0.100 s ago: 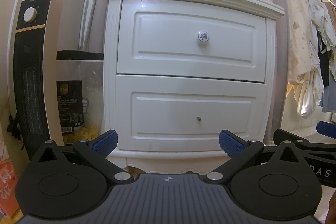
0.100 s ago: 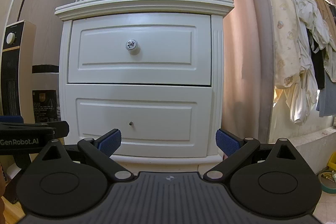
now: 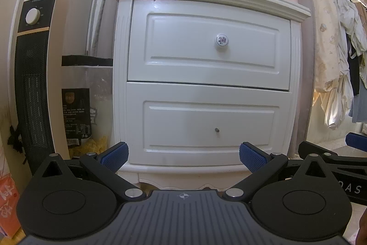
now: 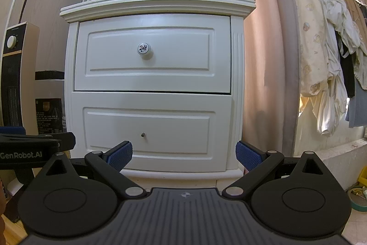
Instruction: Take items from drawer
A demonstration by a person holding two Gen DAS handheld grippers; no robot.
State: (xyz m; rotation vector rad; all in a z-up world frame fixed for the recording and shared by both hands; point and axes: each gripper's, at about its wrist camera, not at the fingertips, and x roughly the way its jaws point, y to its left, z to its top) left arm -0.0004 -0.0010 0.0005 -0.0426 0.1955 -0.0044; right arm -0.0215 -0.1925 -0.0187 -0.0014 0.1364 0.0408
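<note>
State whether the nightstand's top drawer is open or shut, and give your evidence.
Shut. The top drawer has its front flush with the nightstand frame, with only a thin dark gap above the lower drawer; no interior shows.

We count one white nightstand (image 3: 206, 84) with two drawers: the upper drawer (image 3: 209, 45) and the lower drawer (image 3: 208, 123). Between them we find one floral knob (image 3: 222, 40) and one bare screw (image 3: 217, 130). One tower heater (image 3: 34, 75) stands at the nightstand's left edge. Two grippers show, left gripper (image 3: 183, 154) and right gripper (image 4: 184, 154). Hanging garments (image 4: 325, 66) overlap too much to count, perhaps several.
</note>
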